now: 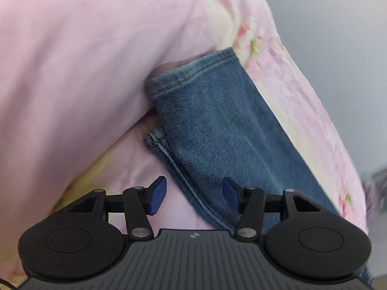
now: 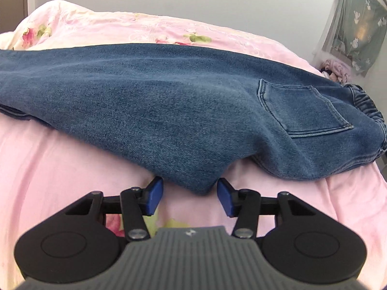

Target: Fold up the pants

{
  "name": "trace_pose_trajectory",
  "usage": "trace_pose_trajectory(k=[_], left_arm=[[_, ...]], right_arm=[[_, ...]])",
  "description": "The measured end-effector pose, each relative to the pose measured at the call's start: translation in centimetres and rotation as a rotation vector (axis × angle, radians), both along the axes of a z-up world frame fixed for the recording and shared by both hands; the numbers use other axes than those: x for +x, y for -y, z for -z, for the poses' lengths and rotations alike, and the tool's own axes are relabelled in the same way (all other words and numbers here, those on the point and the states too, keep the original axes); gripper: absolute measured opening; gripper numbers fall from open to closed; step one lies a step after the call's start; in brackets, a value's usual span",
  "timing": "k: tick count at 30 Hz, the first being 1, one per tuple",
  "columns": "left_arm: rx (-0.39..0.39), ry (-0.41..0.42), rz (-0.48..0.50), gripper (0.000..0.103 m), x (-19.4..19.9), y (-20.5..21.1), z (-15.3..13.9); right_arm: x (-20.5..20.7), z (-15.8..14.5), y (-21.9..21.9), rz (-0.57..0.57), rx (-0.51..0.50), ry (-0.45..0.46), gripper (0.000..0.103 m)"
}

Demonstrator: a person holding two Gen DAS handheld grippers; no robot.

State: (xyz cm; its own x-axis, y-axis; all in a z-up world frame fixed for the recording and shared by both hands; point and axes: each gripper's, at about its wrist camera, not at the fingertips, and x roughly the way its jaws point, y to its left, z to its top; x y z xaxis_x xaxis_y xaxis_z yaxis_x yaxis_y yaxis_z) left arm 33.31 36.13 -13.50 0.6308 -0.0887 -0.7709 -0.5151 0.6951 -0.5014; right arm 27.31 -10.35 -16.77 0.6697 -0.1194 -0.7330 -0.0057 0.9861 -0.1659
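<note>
Blue jeans (image 2: 169, 96) lie flat across a pink floral bedcover (image 2: 60, 157), folded lengthwise, with a back pocket (image 2: 302, 106) up and the elastic waistband (image 2: 367, 101) at the right. My right gripper (image 2: 189, 198) is open, and the pointed crotch corner (image 2: 200, 188) lies between its blue pads without touching them. In the left wrist view the jeans' leg (image 1: 217, 120) runs up to its hem (image 1: 193, 72). My left gripper (image 1: 194, 194) is open above the leg's side seam (image 1: 179, 169), which passes between the pads; they do not press on it.
The bedcover (image 1: 72, 72) rises in a soft fold beside the hem. A grey wall (image 2: 193, 0) stands behind the bed. At the right hang a green patterned cloth (image 2: 355, 24) and a small pile of fabric (image 2: 336, 70) beyond the bed's edge.
</note>
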Motion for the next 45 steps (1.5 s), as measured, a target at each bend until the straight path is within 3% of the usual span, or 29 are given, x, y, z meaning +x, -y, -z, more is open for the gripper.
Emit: trace_pose_trajectory(k=[2,3,11,13,16,20,22,23,24,28,32,38,42,45], left_arm=[[-0.012,0.008,-0.024,0.062,0.4,-0.1,0.4],[-0.006,0.009,-0.024,0.062,0.6,0.0,0.5],[-0.042,-0.001,-0.058,0.065,0.3,-0.6,0.5],[-0.063,-0.003,-0.079,0.067,0.3,-0.9,0.9],[-0.067,0.003,-0.105,0.067,0.4,-1.0,1.4],[-0.055,0.008,-0.120,0.068,0.6,-0.7,1.5],[-0.037,0.005,-0.112,0.068,0.8,-0.5,1.5],[-0.031,0.003,-0.107,0.068,0.8,-0.4,1.4],[-0.028,0.000,-0.104,0.068,0.8,-0.4,1.4],[-0.040,0.006,-0.108,0.069,1.0,-0.6,1.5],[-0.068,0.018,-0.117,0.070,0.8,-1.0,1.9],[-0.134,0.041,-0.149,0.070,0.3,-2.1,2.2],[-0.183,0.036,-0.156,0.067,-0.2,-2.2,2.5],[-0.132,0.044,-0.126,0.061,-0.2,-1.8,2.3]], right_arm=[[-0.1,-0.1,0.4,0.029,-0.005,0.026,0.020],[-0.3,-0.4,1.0,0.036,0.021,0.039,0.015],[-4.3,-5.7,2.2,-0.041,0.032,0.113,0.001],[-4.7,-6.5,2.7,-0.037,0.056,0.099,0.000],[-5.1,-7.0,2.8,-0.033,-0.015,0.111,0.000],[-4.5,-5.1,3.9,-0.025,0.103,0.007,0.001],[-5.0,-3.6,3.2,-0.025,0.124,-0.007,0.019],[-5.1,-3.0,3.0,-0.018,0.135,0.004,0.037],[-4.9,-2.3,2.7,-0.007,0.146,0.017,0.040],[-3.1,-0.3,1.7,0.062,0.161,0.064,0.039],[-1.7,0.1,2.7,0.166,0.240,0.111,0.019],[-2.8,-6.7,4.8,0.140,0.234,0.235,0.010],[-2.2,-8.9,6.9,0.139,0.173,0.222,0.009],[-1.3,-7.9,7.4,0.103,0.164,0.112,0.009]])
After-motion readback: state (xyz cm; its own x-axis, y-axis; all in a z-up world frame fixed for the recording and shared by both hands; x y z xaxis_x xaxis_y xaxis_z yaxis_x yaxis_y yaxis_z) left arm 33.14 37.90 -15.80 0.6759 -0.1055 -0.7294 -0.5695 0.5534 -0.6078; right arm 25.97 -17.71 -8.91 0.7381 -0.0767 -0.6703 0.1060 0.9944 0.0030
